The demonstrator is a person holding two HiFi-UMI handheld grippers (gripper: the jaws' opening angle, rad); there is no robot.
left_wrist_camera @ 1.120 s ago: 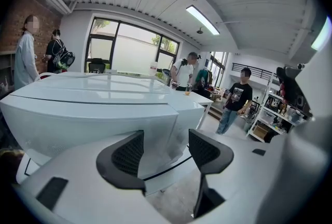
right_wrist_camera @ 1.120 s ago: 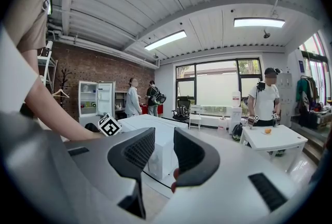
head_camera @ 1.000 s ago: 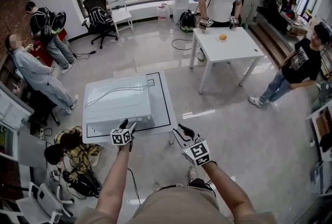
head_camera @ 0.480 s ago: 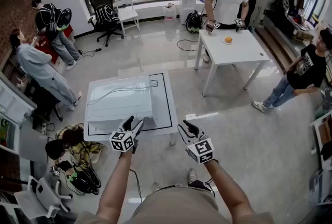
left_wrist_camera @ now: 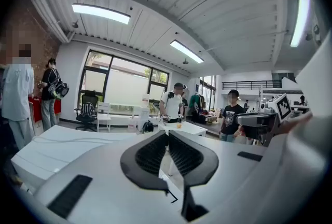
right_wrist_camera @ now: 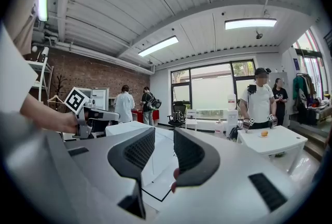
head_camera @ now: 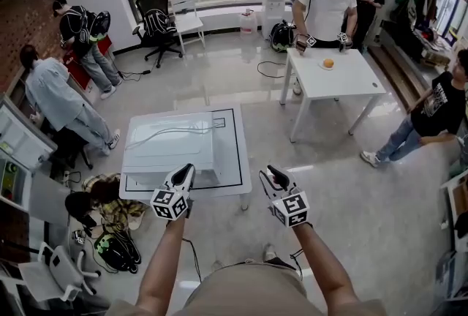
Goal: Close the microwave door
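From the head view, I am holding the left tool (head_camera: 183, 174) just in front of the microwave (head_camera: 170, 144), and the right tool (head_camera: 275, 173) is hanging off to that tool's right, beyond the near corner of the desk (head_camera: 232, 153). The microwave is sitting on the desk inside a black outline, just ahead of the left tool's tips. Its front is looking flush, with no door swinging out, so I am judging the door shut and the task as good as done. Neither tool is touching it.

In the left gripper view, the left tool (left_wrist_camera: 167, 134) is closing its jaws; the tips are almost meeting, with nothing between them. The microwave's white top (left_wrist_camera: 62, 148) is lying below and to the left of the jaws, so I am aiming over it, not at it.

In the right gripper view, the right tool (right_wrist_camera: 164, 137) is keeping its jaws spread, with only bare desk and floor showing through the gap. The microwave is off to its left, behind the other tool. I judge I am holding this tool aside because the door needs nothing from it.
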